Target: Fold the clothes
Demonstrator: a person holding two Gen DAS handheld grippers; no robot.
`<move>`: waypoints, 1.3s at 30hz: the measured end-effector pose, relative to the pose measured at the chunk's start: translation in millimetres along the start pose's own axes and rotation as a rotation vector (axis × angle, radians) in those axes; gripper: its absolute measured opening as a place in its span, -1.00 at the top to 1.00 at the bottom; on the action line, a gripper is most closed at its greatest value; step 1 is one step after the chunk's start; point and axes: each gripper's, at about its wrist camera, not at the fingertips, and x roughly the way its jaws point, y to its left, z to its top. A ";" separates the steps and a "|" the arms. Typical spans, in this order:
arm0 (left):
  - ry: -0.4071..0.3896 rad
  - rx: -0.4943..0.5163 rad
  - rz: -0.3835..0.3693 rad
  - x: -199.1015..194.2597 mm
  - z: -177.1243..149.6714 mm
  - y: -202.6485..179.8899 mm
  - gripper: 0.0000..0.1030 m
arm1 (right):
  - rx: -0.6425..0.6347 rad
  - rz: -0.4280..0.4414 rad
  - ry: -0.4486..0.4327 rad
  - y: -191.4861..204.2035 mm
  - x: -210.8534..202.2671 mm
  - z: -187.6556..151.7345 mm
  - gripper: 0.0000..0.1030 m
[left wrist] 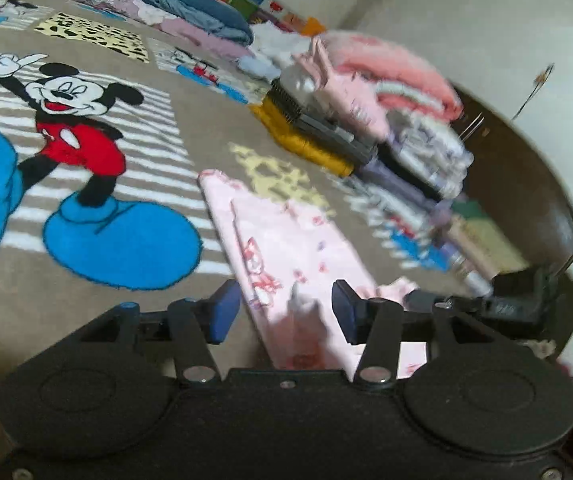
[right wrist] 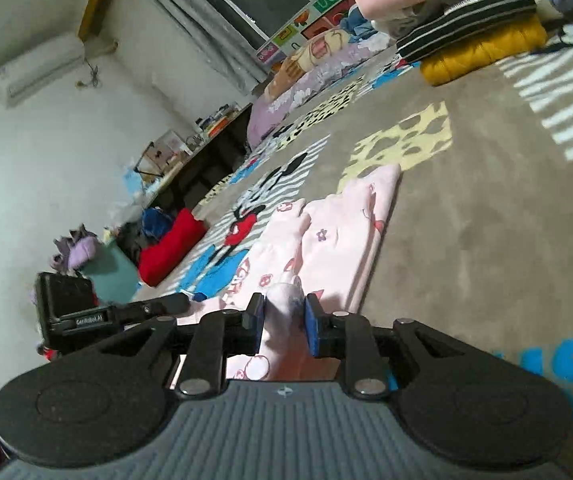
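Note:
A pale pink printed garment (left wrist: 286, 236) lies partly folded on the brown cartoon-mouse blanket (left wrist: 158, 128). My left gripper (left wrist: 285, 311) hangs over its near end, open, its blue pads (left wrist: 226, 308) wide apart. A small raised peak of the cloth sits between them, touching neither. In the right wrist view the same pink garment (right wrist: 346, 232) stretches away from me. My right gripper (right wrist: 284, 322) is shut on a bunched edge of it. Each gripper shows at the edge of the other's view: the right gripper (left wrist: 518, 300), the left gripper (right wrist: 74, 316).
A stack of folded clothes (left wrist: 406, 132) with a yellow padded jacket (right wrist: 482, 52) at the bottom stands beyond the garment. Pillows and blue bedding (left wrist: 206, 12) line the far side. A red cushion (right wrist: 170, 244) and loose clothes lie off the blanket's edge.

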 end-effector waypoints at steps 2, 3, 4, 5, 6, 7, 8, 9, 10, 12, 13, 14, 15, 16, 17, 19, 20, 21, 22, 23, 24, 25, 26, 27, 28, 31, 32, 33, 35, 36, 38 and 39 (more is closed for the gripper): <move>-0.007 0.002 -0.050 -9.4 -1.4 -4.1 0.06 | 0.010 0.019 -0.004 0.8 -3.0 -3.8 0.17; -0.001 0.018 -0.058 -12.9 -4.3 -8.5 0.06 | 0.016 0.028 -0.006 1.3 -4.5 -5.6 0.11; 0.014 0.042 -0.058 -12.5 -7.1 -13.6 0.06 | 0.013 0.031 -0.004 2.4 -5.2 -7.1 0.09; 0.029 0.064 -0.051 -11.2 -10.6 -17.4 0.05 | 0.003 0.029 0.003 4.2 -5.1 -8.1 0.07; 0.043 0.082 -0.040 -8.4 -14.3 -20.5 0.06 | -0.007 0.027 0.009 6.0 -5.1 -9.1 0.06; 0.058 0.101 -0.028 -5.7 -18.0 -23.7 0.06 | -0.016 0.025 0.015 7.8 -5.0 -10.1 0.06; 0.072 0.119 -0.017 -2.9 -21.6 -26.8 0.08 | -0.026 0.022 0.021 9.5 -4.9 -11.2 0.06; 0.084 0.137 -0.007 -0.4 -24.9 -29.9 0.25 | -0.035 0.020 0.027 11.3 -4.9 -12.2 0.09; 0.078 0.153 -0.005 0.4 -25.9 -32.6 0.55 | -0.045 0.018 0.033 13.1 -4.8 -13.2 0.11; 0.050 0.171 0.002 -0.6 -26.6 -33.7 0.78 | -0.078 0.009 0.036 18.1 -5.8 -14.4 0.66; 0.032 0.162 0.006 -1.5 -25.7 -31.7 0.86 | -0.085 0.009 0.025 19.3 -7.0 -14.1 0.77; 0.013 0.154 0.010 -2.3 -24.5 -29.7 0.88 | -0.086 0.009 0.007 19.3 -9.4 -12.6 0.82; -0.009 0.151 0.011 -2.3 -22.2 -28.2 0.91 | -0.089 0.007 -0.013 19.0 -12.0 -10.5 0.84; -0.032 0.151 0.011 -2.1 -19.4 -26.7 0.93 | -0.092 0.006 -0.033 19.0 -14.1 -8.0 0.86; -0.053 0.154 0.011 -1.3 -15.5 -26.1 0.93 | -0.095 0.006 -0.052 18.8 -15.3 -5.4 0.87; -0.090 0.156 0.011 1.5 -7.5 -25.2 0.95 | -0.101 0.008 -0.087 17.6 -15.8 0.5 0.89; -0.111 0.158 0.006 2.9 -4.1 -25.3 0.95 | -0.105 0.009 -0.102 16.6 -14.7 4.5 0.89; -0.131 0.160 0.000 4.4 -0.7 -25.5 0.96 | -0.109 0.011 -0.117 15.5 -13.7 8.4 0.89; -0.143 0.156 -0.003 6.2 2.5 -25.5 0.96 | -0.112 0.012 -0.128 14.1 -11.9 12.5 0.89; -0.154 0.153 -0.005 8.6 5.8 -24.9 0.96 | -0.112 0.014 -0.137 12.5 -9.7 16.7 0.90; -0.165 0.155 -0.008 10.8 8.5 -24.4 0.97 | -0.113 0.016 -0.145 10.8 -7.4 20.9 0.90; -0.173 0.159 -0.011 13.1 11.1 -23.9 0.97 | -0.113 0.017 -0.154 9.1 -5.1 25.1 0.90; -0.178 0.163 -0.011 16.1 14.5 -22.0 0.97 | -0.114 0.019 -0.163 7.4 -2.8 29.3 0.90; -0.184 0.166 -0.011 19.1 18.0 -19.7 0.97 | -0.115 0.021 -0.170 6.1 -0.2 33.7 0.90; -0.193 0.166 -0.011 22.1 22.2 -15.9 0.97 | -0.119 0.021 -0.175 5.6 2.8 37.9 0.90; -0.213 0.159 -0.018 29.9 32.9 -5.3 0.97 | -0.134 0.024 -0.197 4.7 12.5 49.7 0.90; -0.217 0.158 -0.019 32.7 36.4 -2.3 0.97 | -0.137 0.022 -0.205 3.3 16.2 53.6 0.90; -0.219 0.160 -0.022 35.8 39.4 0.8 0.97 | -0.139 0.019 -0.210 1.1 20.7 57.7 0.90; -0.222 0.161 -0.022 42.7 45.1 6.8 0.97 | -0.142 0.012 -0.214 -4.5 29.7 64.8 0.90; -0.222 0.157 -0.022 45.9 47.4 10.1 0.97 | -0.142 0.005 -0.215 -7.6 34.1 66.9 0.90; -0.220 0.148 -0.022 50.9 50.0 15.6 0.97 | -0.138 -0.008 -0.216 -13.8 43.2 71.0 0.90; -0.218 0.146 -0.025 53.2 51.5 17.8 0.97 | -0.135 -0.013 -0.216 -16.8 47.7 73.1 0.90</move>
